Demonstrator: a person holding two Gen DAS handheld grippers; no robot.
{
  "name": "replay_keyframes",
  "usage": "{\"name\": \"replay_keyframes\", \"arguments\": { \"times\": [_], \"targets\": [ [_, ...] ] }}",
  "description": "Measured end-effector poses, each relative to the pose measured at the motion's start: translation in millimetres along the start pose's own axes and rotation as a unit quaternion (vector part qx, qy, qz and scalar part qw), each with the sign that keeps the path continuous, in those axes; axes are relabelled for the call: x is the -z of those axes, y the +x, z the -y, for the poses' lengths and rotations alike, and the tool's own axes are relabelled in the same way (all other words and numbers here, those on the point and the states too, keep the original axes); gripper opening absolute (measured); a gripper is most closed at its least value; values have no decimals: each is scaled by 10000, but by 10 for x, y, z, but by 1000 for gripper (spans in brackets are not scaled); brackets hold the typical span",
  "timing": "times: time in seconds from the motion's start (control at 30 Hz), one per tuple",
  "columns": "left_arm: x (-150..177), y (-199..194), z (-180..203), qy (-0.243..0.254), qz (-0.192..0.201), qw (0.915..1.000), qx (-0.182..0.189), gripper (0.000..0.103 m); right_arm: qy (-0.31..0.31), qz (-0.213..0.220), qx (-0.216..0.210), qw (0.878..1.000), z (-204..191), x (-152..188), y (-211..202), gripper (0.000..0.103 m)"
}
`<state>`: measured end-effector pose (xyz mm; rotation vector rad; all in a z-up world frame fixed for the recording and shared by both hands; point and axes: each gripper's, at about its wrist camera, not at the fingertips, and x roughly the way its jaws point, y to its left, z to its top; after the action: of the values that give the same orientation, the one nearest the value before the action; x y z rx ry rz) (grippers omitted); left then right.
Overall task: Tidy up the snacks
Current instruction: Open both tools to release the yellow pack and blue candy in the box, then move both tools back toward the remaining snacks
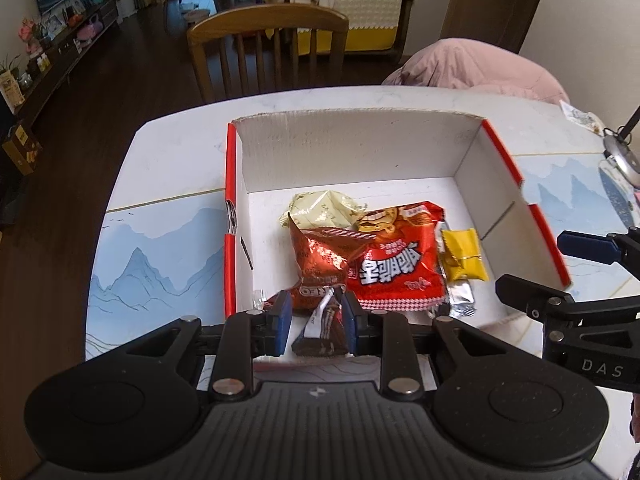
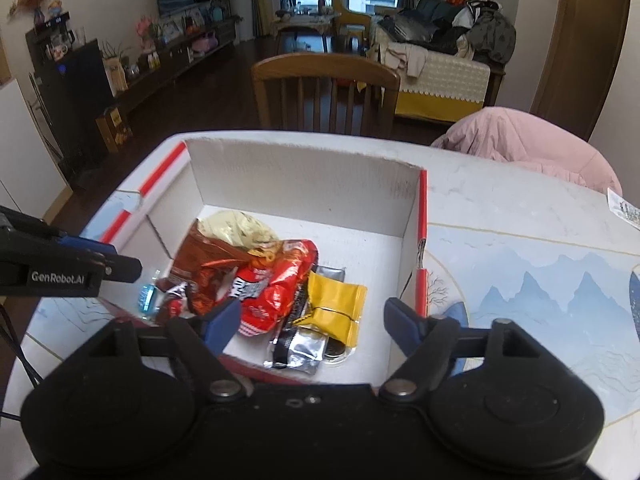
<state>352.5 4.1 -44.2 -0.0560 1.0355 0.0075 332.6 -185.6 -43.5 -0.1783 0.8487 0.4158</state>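
A white cardboard box with red edges [image 1: 472, 160] [image 2: 304, 176] stands on the table and holds several snacks: a red bag [image 1: 400, 264] [image 2: 276, 288], a brown foil bag [image 1: 320, 256] [image 2: 208, 256], a pale yellow packet [image 1: 320, 208] [image 2: 236, 228], a yellow packet [image 1: 466, 254] [image 2: 336, 304] and a silver packet [image 2: 304, 352]. My left gripper [image 1: 316, 316] is over the box's near edge, shut on a small dark brown wrapped snack [image 1: 324, 332]. My right gripper [image 2: 312, 320] is open and empty above the box's near right part.
The table [image 1: 160, 216] [image 2: 520, 272] has a blue mountain-print mat. A wooden chair [image 1: 268, 52] [image 2: 324, 92] stands at the far side. A pink garment [image 1: 476, 68] [image 2: 528, 144] lies at the far right. A small blue-wrapped item [image 2: 146, 296] lies near the box's left corner.
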Motion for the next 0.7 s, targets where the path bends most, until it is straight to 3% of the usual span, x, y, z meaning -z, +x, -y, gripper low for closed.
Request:
{"name": "replay_keyframes", "arguments": {
  "times": [0.2,0.3,0.37,0.53,0.6,0.7],
  "targets": [
    [138,-259,14,21,215,9997,123,27,127,157,-130,9997,-67,47,-234,85],
    [213,-386,23,49,348,9993,158,41,193,235,-208,9993,-104,79,-356,86],
    [272,-480,27,63,488,9987,165,57,230,306,-262,9989,-131,109,-437,88],
    [395,-671,28,85,638,9976,260,57,295,481,-381,9977,-178,182,-623,92],
    [451,-735,32,119,682,9971,312,57,326,565,-413,9970,-202,217,-695,101],
    [549,-821,38,144,733,9964,401,59,386,708,-518,9954,-234,280,-808,101]
  ]
}}
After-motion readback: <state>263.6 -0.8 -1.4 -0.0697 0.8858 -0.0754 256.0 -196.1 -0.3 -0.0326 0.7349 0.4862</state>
